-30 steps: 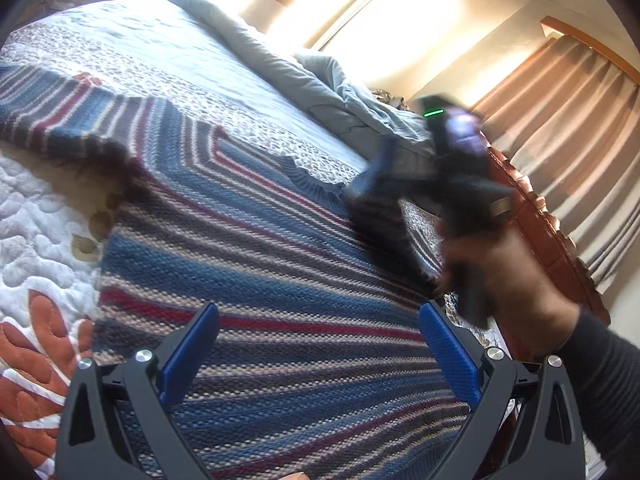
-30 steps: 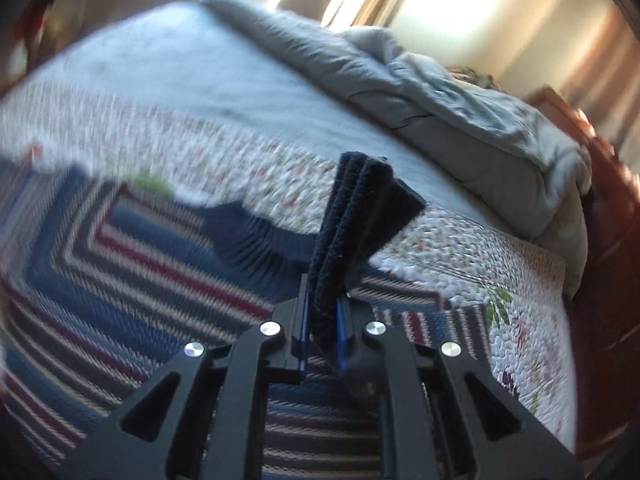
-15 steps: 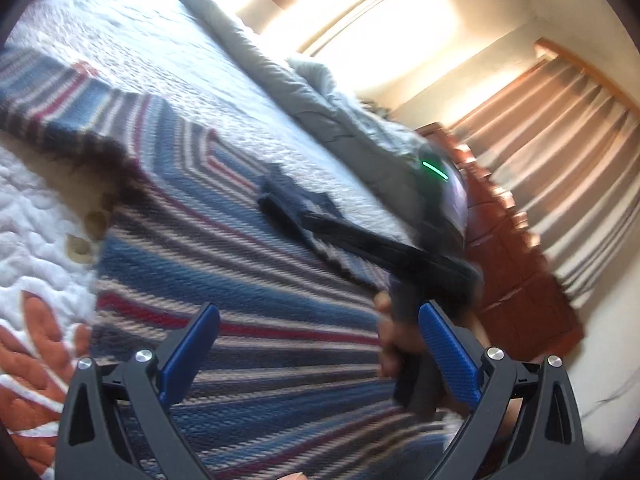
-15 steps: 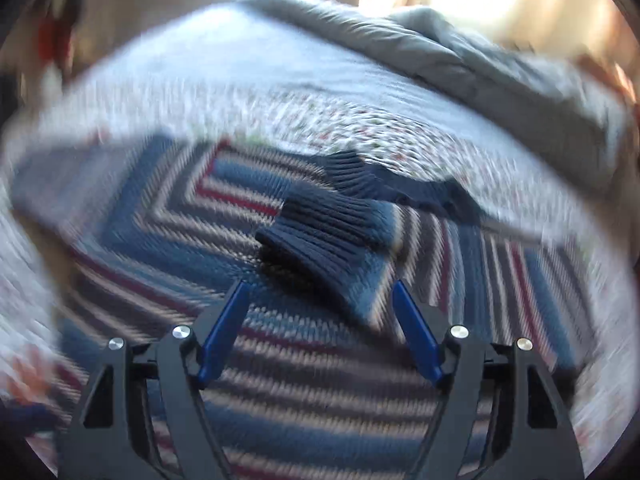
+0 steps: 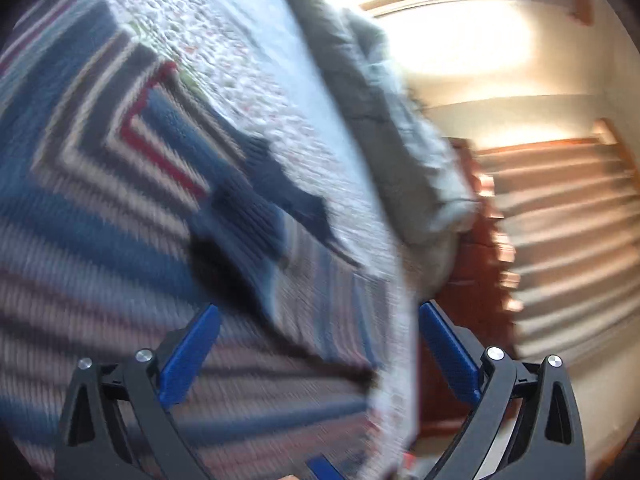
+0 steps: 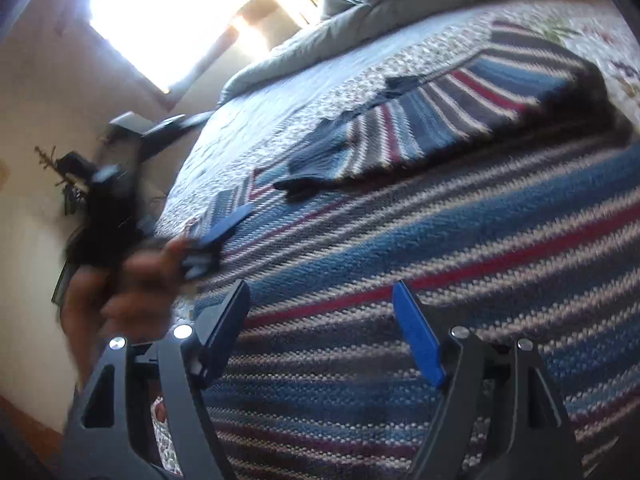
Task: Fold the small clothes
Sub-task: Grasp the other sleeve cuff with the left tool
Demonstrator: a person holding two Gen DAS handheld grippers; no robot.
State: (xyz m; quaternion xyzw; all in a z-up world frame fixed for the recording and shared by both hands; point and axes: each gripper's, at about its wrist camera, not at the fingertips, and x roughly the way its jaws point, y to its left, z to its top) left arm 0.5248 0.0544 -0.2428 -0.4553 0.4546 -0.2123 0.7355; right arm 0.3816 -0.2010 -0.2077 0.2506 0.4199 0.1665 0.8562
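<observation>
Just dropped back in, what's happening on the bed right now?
A person is folding a striped knit sweater spread on the quilted bed. One sleeve is already folded across the body, its navy cuff lying on the stripes. The right tongs have just opened and hold nothing. The left tongs are open and empty too, hovering near the bed's edge.

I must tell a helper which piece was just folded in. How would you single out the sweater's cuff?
On the bed's quilt lies a striped sweater. One sleeve is folded across its body; the cuff ends it, below the collar. It alone is plain ribbed navy, unstriped.
</observation>
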